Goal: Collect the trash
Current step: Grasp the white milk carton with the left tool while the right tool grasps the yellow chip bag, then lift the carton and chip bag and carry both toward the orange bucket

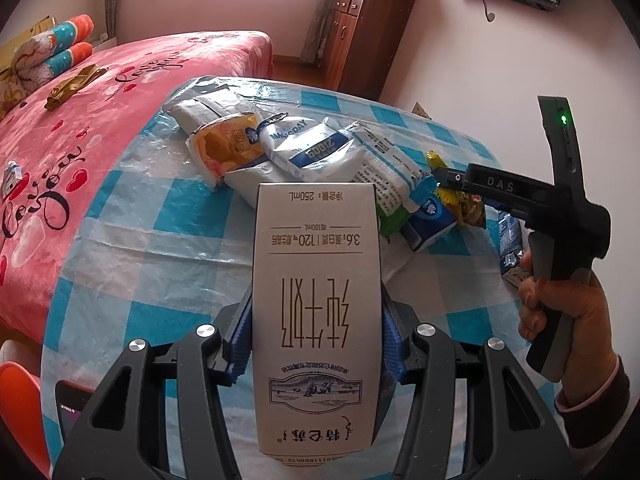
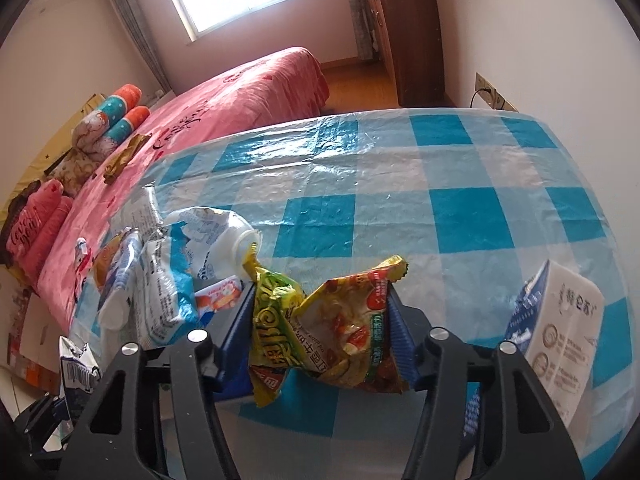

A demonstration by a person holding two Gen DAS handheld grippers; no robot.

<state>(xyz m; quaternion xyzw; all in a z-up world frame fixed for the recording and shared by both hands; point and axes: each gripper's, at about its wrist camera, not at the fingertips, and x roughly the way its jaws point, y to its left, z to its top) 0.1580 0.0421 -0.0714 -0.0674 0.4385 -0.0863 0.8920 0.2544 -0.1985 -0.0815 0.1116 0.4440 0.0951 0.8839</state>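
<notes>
My left gripper (image 1: 316, 300) is shut on a white 250 mL milk carton (image 1: 316, 300), held above the checked table. My right gripper (image 2: 320, 312) is shut on a crumpled yellow noodle wrapper (image 2: 328, 320); in the left wrist view the right gripper (image 1: 444, 178) shows at the right, with the wrapper (image 1: 460, 204) in its fingers. A pile of wrappers lies on the table: a white-blue Magicday bag (image 1: 316, 152), a yellow snack pack (image 1: 224, 144), a grey packet (image 1: 204, 108). The same pile (image 2: 168, 280) shows left in the right wrist view.
A blue-and-white checked table (image 2: 440, 200) fills the middle. A second white-blue milk carton (image 2: 560, 328) stands at its right edge. A pink bed (image 1: 80, 120) with pillows lies to the left. A wooden cabinet (image 1: 360, 40) stands by the far wall.
</notes>
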